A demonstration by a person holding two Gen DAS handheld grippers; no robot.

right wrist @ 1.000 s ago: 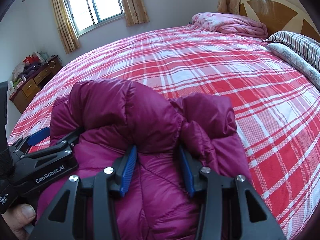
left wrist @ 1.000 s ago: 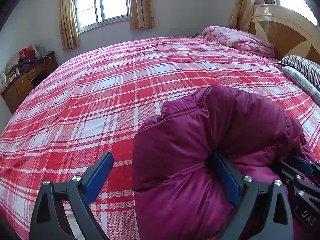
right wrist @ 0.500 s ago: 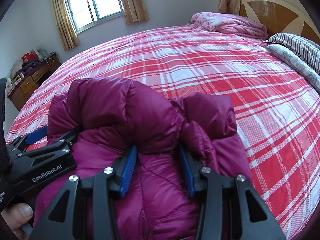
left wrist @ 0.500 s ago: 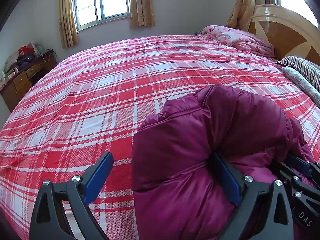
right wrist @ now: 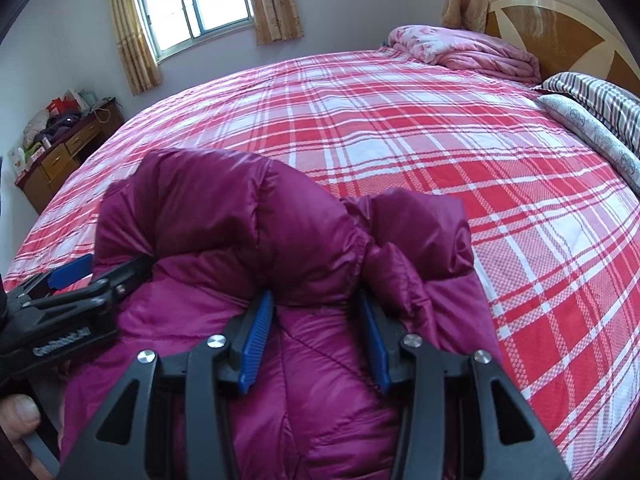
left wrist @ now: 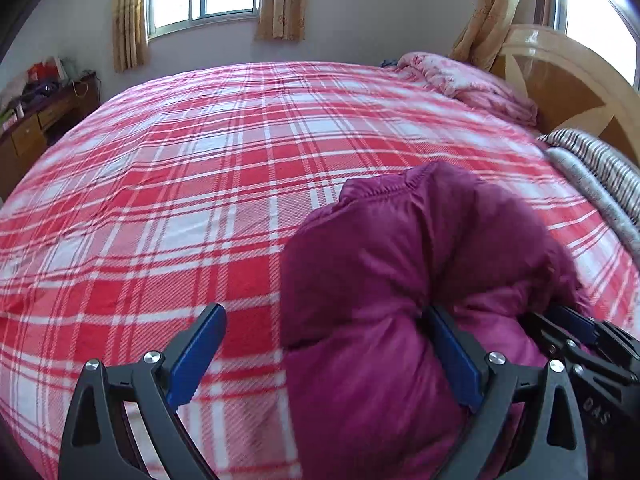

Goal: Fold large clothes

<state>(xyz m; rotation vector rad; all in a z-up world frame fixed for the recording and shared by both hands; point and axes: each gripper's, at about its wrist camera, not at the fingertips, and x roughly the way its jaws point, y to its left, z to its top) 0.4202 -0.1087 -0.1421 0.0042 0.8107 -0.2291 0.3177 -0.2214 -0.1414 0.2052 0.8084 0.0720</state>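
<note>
Red-and-white plaid bed (left wrist: 192,184), curtained window (right wrist: 196,4) beyond its far edge, wooden headboard (right wrist: 560,20), magenta puffer jacket (right wrist: 248,220) near edge, right tool (right wrist: 316,320) clamping it, left tool (left wrist: 324,344) wide apart, gripping nothing.

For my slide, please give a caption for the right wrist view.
Right gripper pinching a purple puffer jacket above a red plaid bedspread.

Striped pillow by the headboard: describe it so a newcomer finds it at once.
Start at the wooden headboard. Below it, at the bed's right edge, lies the striped pillow, beside a grey patterned pillow. Only it carries dark stripes; the pink quilt is floral.
</note>
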